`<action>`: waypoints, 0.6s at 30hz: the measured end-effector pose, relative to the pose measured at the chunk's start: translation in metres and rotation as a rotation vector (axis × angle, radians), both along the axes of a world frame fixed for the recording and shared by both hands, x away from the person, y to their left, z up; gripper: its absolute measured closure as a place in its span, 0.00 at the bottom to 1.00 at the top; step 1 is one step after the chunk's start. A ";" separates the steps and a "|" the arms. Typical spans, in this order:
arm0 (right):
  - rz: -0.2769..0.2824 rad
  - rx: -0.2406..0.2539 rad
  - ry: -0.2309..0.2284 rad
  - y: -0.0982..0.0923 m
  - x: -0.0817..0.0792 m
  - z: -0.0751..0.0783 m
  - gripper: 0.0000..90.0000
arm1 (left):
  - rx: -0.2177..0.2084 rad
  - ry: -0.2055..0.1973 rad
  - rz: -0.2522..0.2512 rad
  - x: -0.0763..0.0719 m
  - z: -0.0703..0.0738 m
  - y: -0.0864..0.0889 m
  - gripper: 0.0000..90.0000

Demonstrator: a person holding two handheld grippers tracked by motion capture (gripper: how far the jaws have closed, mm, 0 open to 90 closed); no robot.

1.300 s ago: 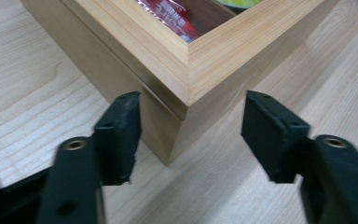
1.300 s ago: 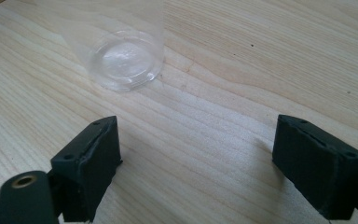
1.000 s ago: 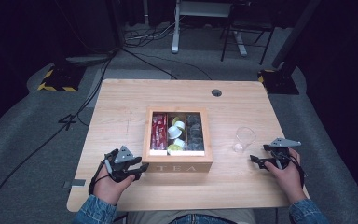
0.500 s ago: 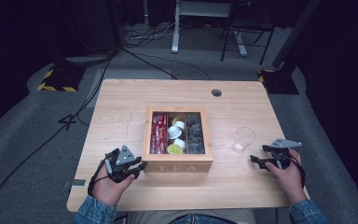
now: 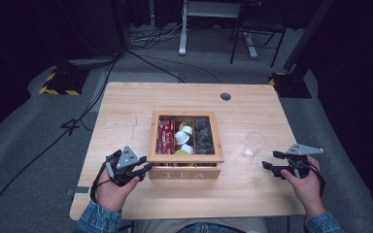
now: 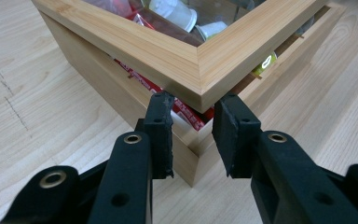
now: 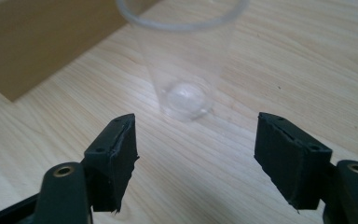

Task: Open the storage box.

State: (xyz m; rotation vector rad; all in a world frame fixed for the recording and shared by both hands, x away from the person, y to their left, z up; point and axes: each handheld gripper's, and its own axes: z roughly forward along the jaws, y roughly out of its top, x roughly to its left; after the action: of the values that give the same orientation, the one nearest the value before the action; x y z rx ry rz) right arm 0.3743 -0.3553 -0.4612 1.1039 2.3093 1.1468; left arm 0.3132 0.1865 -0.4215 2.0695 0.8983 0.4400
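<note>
Two claws | your left claw [image 6: 192,135] parted at tea box [image 5: 185,158] lid's near-left corner | your right claw [image 7: 196,158] spread near clear cup [image 7: 184,56]

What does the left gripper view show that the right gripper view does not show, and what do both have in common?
The left gripper view has the left hand-held gripper at the corner of the raised lid of the wooden tea box, its jaws apart on either side of the corner; red packets lie in the gap below. The right gripper view has the right hand-held gripper, open wide, facing an upright clear plastic cup and apart from it. Both show two black jaws over the pale wooden table, and part of the box.
</note>
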 end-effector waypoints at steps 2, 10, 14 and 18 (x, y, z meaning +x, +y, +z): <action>0.010 0.054 0.005 0.002 -0.003 0.008 0.34 | -0.005 -0.002 0.003 0.001 0.001 0.000 0.74; 0.064 0.089 -0.039 0.017 -0.013 0.036 0.32 | -0.030 -0.002 0.009 0.005 0.007 0.000 0.72; 0.111 0.105 -0.058 0.032 -0.010 0.047 0.27 | -0.035 -0.008 0.013 0.007 0.011 0.000 0.71; 0.157 0.113 -0.079 0.049 -0.005 0.056 0.26 | -0.045 -0.008 0.011 0.009 0.013 0.001 0.71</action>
State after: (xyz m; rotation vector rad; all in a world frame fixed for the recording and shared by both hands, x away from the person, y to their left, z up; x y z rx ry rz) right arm 0.3693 -0.3063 -0.4053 0.9102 2.3280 1.3688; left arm 0.3217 0.1872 -0.4087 2.0217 0.9079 0.4298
